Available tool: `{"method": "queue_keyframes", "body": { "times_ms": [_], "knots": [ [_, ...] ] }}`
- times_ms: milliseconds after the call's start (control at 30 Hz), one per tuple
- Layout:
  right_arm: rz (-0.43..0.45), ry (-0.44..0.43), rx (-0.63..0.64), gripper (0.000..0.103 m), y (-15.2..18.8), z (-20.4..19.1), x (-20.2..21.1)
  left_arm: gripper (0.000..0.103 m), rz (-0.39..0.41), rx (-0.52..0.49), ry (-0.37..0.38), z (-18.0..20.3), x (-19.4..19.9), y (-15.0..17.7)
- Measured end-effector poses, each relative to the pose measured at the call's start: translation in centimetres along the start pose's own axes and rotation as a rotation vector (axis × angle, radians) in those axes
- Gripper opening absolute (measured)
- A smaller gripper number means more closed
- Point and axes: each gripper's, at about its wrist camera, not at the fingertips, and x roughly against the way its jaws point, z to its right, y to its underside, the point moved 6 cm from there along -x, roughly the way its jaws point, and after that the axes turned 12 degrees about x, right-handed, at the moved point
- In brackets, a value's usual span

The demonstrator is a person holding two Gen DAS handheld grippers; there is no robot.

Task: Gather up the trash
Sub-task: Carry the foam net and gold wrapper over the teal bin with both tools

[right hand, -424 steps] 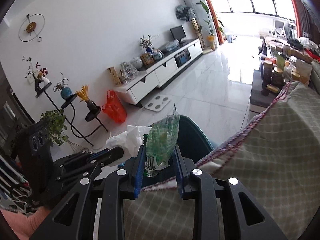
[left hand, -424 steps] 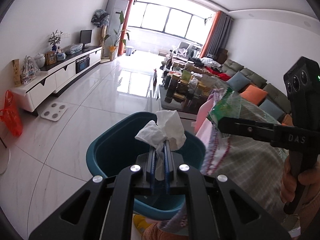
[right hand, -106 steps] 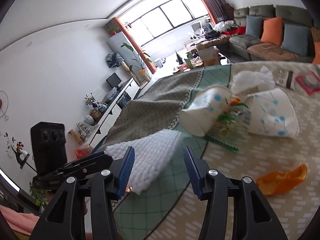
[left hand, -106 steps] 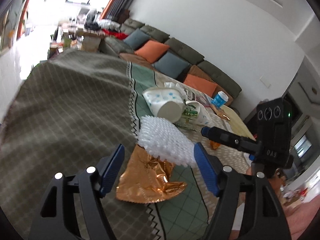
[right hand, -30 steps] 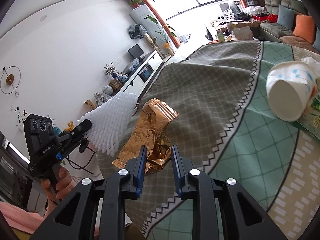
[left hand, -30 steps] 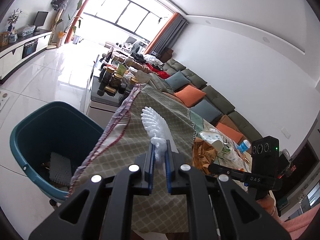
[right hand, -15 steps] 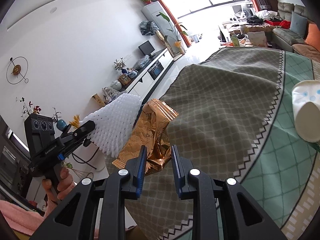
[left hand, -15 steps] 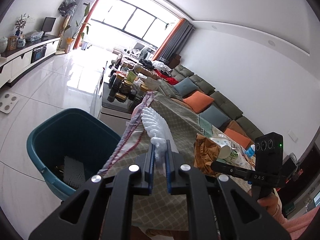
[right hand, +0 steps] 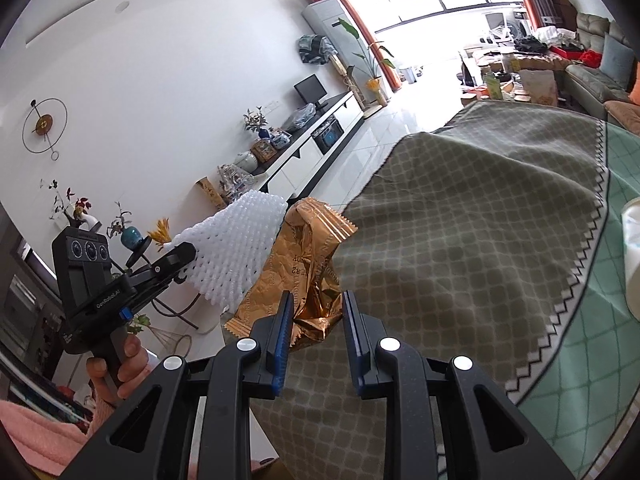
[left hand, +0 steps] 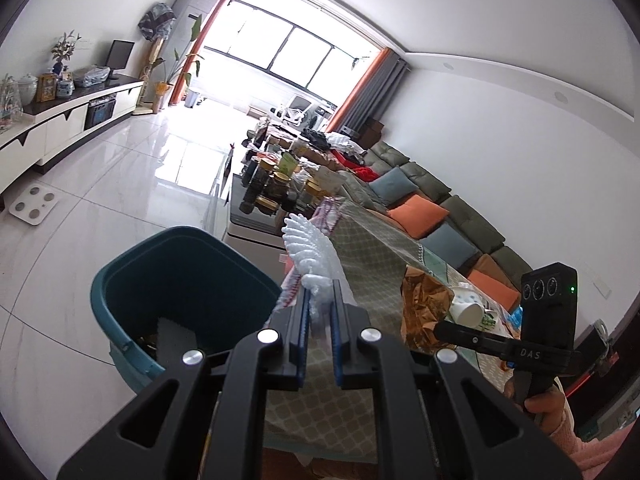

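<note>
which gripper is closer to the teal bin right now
Left. The left gripper, shut on the white foam net, sits beside the teal bin rim; the right gripper with the gold wrapper is farther off, over the table.

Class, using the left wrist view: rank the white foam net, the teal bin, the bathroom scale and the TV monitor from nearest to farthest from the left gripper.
1. White foam net: clamped in the left gripper.
2. Teal bin: just below left, on the floor by the table.
3. Bathroom scale: far left on the floor.
4. TV monitor: on the cabinet by the far wall.
</note>
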Motion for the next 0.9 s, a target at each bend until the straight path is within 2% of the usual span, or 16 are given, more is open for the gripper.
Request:
{"method": "queue_keyframes", "body": {
  "times_ms": [900],
  "knots": [
    [-0.051,-0.060,0.101,0.025,-3.7,-3.3,-5.6,0.011,0.053,0.052,-0.126,-3.1,0.4,-1.0]
  ]
}}
